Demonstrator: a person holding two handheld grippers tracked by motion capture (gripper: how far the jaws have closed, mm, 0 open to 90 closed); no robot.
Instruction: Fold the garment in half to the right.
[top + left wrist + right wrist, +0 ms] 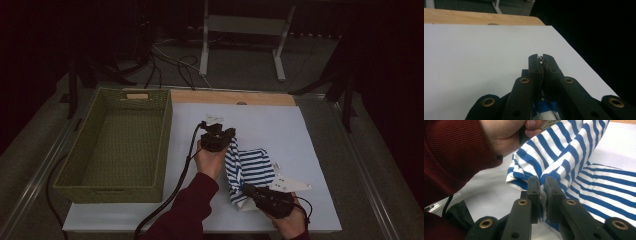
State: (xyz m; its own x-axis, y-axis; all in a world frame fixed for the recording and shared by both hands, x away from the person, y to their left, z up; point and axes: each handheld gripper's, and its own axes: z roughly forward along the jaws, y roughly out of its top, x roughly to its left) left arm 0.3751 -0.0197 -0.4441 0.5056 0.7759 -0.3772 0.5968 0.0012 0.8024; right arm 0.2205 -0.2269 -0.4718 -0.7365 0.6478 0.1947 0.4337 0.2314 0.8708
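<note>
Both grippers are clamped on the striped cloth (248, 170), which stretches lengthwise from the left gripper (223, 136) back to the right gripper (248, 190), seemingly nearer the basket (80, 165).

High view: we look forward and down from above the near table edge, both grippers well below us. Left gripper view rides close behind its jaws, facing out over the white sheet (474, 57). Right gripper view sits tight on the striped cloth (584, 170); the high view shares it.
</note>
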